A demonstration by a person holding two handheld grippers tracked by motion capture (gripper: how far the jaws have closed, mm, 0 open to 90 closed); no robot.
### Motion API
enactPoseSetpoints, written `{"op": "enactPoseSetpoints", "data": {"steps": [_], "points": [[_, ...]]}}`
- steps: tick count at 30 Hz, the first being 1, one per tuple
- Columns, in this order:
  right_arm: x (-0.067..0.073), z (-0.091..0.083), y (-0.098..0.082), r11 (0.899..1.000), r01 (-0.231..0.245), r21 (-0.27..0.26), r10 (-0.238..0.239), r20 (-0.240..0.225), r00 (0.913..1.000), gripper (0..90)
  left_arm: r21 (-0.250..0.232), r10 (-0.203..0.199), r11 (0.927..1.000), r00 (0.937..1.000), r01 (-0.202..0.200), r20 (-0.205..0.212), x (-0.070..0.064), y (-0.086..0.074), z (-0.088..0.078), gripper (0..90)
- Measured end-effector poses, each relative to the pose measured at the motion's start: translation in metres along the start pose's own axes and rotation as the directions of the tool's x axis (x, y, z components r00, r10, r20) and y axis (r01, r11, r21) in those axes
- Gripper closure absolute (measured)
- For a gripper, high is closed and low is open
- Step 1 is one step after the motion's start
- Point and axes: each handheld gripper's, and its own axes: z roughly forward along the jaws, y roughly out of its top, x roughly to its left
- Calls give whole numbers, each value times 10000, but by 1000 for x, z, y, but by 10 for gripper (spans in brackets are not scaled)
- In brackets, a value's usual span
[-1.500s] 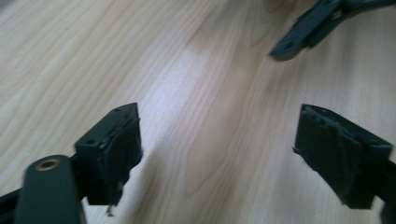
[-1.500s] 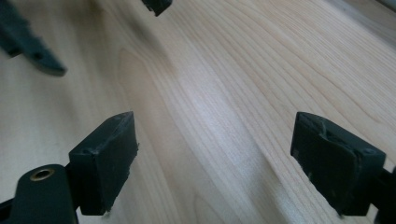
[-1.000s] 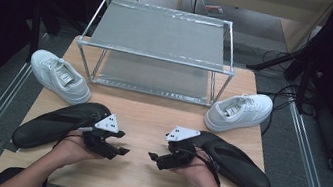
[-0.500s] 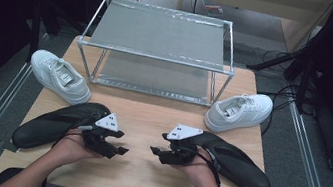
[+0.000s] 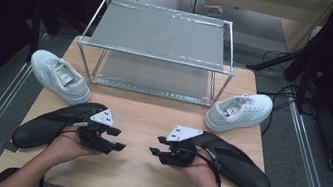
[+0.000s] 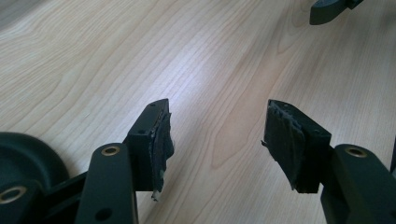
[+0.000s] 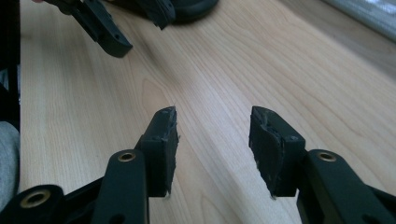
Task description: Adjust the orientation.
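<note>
Your left claw (image 5: 113, 145) and right claw (image 5: 156, 152) face each other low over the bare wooden desk (image 5: 143, 115), both spread and empty, their jaws having just been narrowing. The long black rubber slippers lie just outboard: one (image 5: 51, 121) beside your left hand, one (image 5: 234, 162) beside your right, long axes angling away.

Two white sneakers (image 5: 60, 75) (image 5: 238, 111). Two black insoles (image 5: 51, 122) (image 5: 237, 161). Silver metal rack (image 5: 157, 51) with grey shelves. Light wood-grain table (image 5: 143, 115). Black grippers (image 5: 115, 144) (image 5: 154, 152).
</note>
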Motion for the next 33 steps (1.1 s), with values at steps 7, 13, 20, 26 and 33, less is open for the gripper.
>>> {"op": "enactPoseSetpoints", "data": {"steps": [7,13,20,26,33], "points": [[-3,-1,1,9999,-63,109,62,32,10000,457,-126,-393,9992,9992,392,-39,5,-3,-6,415],[-4,-2,2,9996,-211,165,211,45,9998,451,-173,-192,9997,9994,187,-286,7,-5,-12,392],[-7,1,7,9997,-119,236,121,-80,9999,422,-251,-501,9985,9973,488,-544,11,-12,-24,379],[-9,6,12,9995,-211,254,218,-253,9994,431,-299,-684,9973,9951,664,-714,13,-24,-37,380],[-8,13,16,9989,-74,471,92,-379,9992,429,-304,-910,9956,9909,884,-987,17,-33,-51,408]]}}
